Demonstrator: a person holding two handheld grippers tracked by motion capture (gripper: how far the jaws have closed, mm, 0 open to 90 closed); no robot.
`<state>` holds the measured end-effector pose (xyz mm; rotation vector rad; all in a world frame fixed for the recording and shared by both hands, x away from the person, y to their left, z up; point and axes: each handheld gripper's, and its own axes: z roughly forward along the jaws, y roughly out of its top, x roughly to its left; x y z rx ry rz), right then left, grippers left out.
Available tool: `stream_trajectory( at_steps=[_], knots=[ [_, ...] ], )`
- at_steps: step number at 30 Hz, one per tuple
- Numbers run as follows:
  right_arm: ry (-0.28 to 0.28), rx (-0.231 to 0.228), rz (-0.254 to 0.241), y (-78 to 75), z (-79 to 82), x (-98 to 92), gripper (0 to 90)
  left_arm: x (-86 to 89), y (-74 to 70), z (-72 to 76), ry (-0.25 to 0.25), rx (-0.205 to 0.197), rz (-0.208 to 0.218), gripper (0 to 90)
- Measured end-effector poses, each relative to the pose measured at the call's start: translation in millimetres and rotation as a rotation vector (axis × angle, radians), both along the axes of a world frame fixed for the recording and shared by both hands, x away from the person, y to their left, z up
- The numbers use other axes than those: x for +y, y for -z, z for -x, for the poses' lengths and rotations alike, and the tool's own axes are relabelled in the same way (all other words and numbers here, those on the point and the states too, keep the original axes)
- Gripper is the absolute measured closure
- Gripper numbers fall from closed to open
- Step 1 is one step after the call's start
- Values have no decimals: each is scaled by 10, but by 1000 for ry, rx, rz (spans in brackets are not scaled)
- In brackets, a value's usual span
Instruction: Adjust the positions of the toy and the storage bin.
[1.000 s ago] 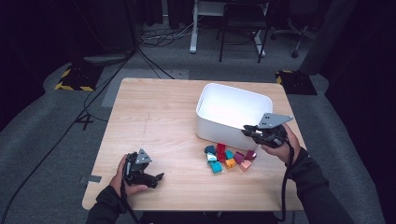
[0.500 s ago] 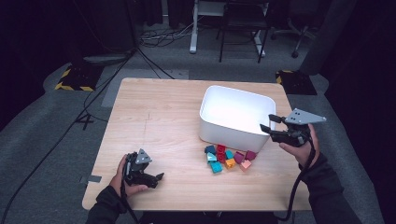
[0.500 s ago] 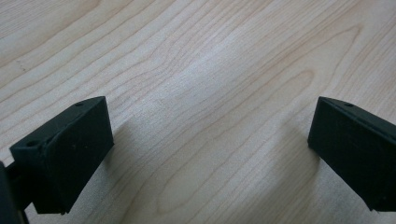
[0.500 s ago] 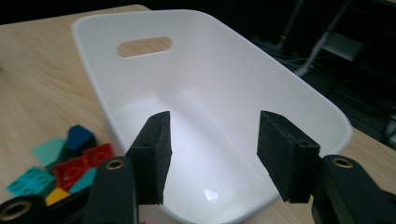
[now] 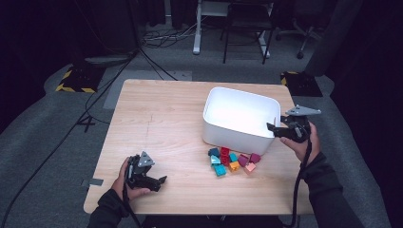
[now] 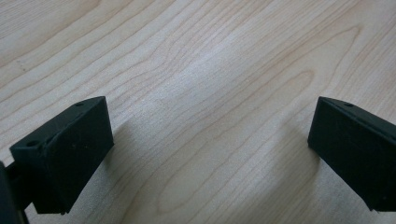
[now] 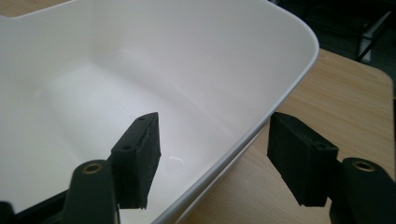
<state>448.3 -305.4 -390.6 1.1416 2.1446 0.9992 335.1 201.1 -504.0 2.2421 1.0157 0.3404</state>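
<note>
Since the earlier frame the white bin (image 5: 240, 118) is lying farther right of centre, and the right gripper (image 5: 274, 129) has been opening its jaws; they are now straddling the bin's right wall (image 7: 261, 126), one inside, one outside, pads apart from it. The left gripper (image 5: 159, 181) is resting spread and empty at lower left. Coloured blocks (image 5: 232, 160) are clustering just below the bin. Bare table (image 5: 157, 118) is lying open across the left half.

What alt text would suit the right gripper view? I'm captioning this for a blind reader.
The right gripper has its two black jaws open astride the rim of a white bin, one jaw inside and one outside, not touching it. The bin's smooth interior looks empty, and the wooden table shows beyond the rim.
</note>
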Motion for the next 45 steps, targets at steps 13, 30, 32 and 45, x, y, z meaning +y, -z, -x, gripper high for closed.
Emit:
stream_trajectory(
  at_steps=[13, 30, 32, 45],
  knots=[
    [-22, 9, -33, 46, -105, 160, 400, 0, 1, 0, -1, -3, 0, 3],
    [-67, -25, -53, -102, 31, 109, 395, -1, 1, 1, -1, -2, 0, 3],
    [-80, -33, -50, -125, 82, 94, 395, -1, 1, 1, -1, -2, 0, 3],
    [-135, -115, -88, -184, 494, -1, 383, -4, 1, 2, -10, -10, -3, 5]
  ],
)
